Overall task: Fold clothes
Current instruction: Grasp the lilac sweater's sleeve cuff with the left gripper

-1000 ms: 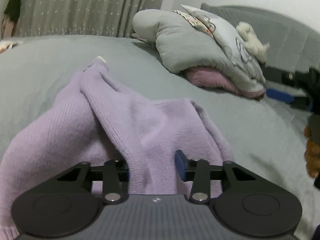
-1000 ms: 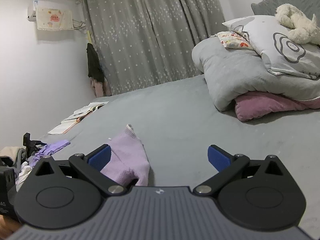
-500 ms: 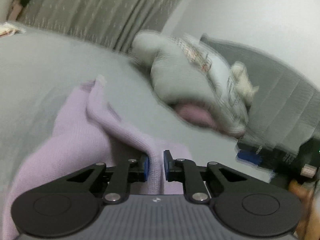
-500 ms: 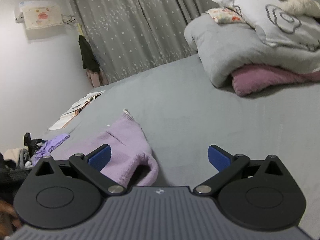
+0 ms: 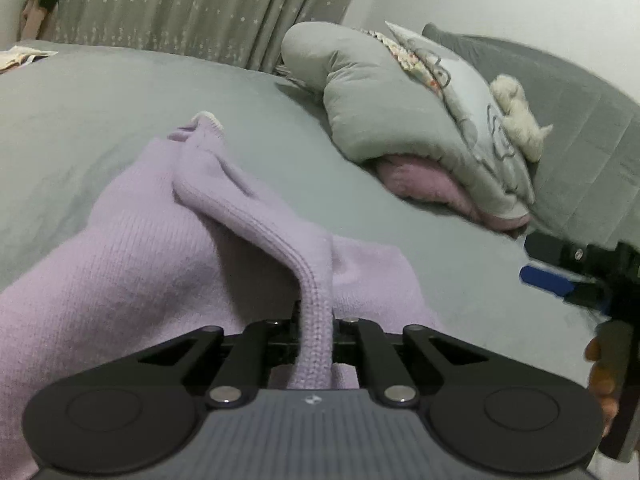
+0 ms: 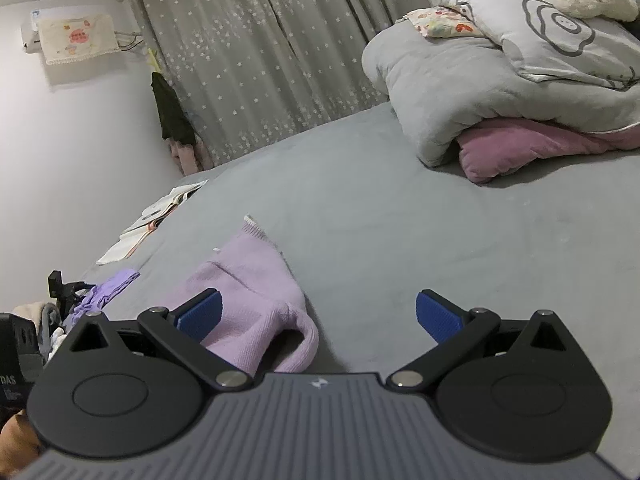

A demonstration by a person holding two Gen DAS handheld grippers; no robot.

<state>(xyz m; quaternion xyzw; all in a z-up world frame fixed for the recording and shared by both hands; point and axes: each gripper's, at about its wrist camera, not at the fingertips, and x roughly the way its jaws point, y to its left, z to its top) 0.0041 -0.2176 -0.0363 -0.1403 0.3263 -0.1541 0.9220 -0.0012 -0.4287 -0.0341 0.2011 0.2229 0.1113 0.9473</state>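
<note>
Left wrist view: the left tool is clamped on a raised ridge of the lilac sweater, which lies on the bed.

From the pinch, the ridge runs away toward the far cuff, so the sweater's long axis points straight off the left tool, near to far, with most of the knit spread to its left. In the right wrist view, the right tool hangs spread wide with nothing between its blue pads; the sweater lies just past its left pad, and bare bed lies under the right one. The left hand's tool is the nearer one, already on the cloth. I'd judge any fold must swing about that pinched ridge. The duvet pile sits far right, well apart.
</note>
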